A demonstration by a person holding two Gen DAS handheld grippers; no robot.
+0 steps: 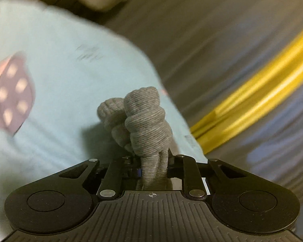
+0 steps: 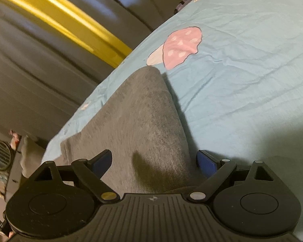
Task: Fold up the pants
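Between the right tool's (image 2: pixel 153 164) spread fingers: pants (image 2: pixel 135 125).

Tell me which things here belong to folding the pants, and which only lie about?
Belong to the job:
- grey pants
- left hand-held gripper, shut on bunched grey fabric
- right hand-held gripper, open

Just there:
- blue mushroom-print sheet
- yellow bar

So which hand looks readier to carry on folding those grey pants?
Probably the left. Its tool is already clamped on bunched grey pants, while the right tool sits open, fabric between its fingers, gripping nothing.
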